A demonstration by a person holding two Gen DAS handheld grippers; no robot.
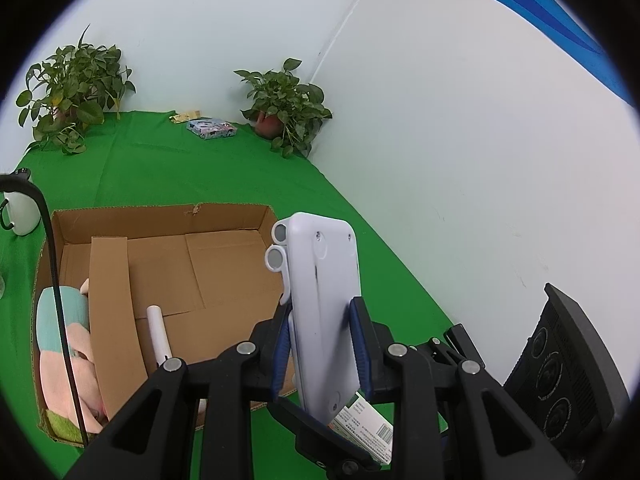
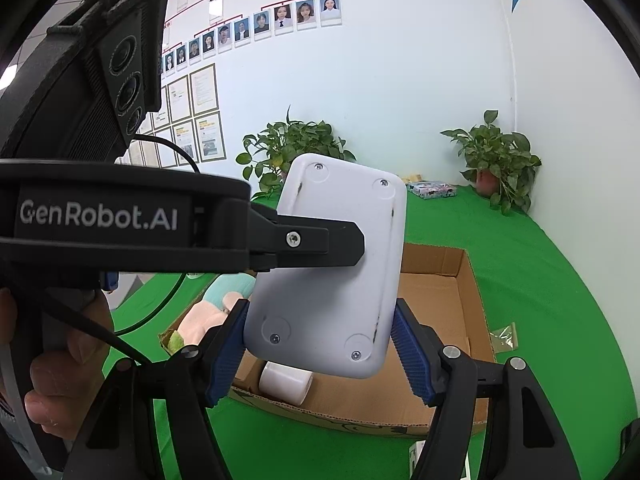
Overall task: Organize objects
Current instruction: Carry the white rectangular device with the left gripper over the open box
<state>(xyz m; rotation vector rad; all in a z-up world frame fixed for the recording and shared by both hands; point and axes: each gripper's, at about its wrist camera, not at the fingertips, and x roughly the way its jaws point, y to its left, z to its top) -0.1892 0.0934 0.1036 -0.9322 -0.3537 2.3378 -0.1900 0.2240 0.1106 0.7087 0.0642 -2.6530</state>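
White plastic device (image 2: 332, 276), held above the open cardboard box (image 2: 460, 304) on the green table (image 2: 560, 280): we see our left gripper (image 1: 322, 344) clamped narrow across its thin sides and our right gripper (image 2: 320, 344) closed on its broad lower end. Inside the box lie a soft toy (image 1: 68, 360) and a white roll (image 2: 286, 382).

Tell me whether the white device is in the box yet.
Out. The white device hangs above the cardboard box, pinched between the left gripper's jaws.
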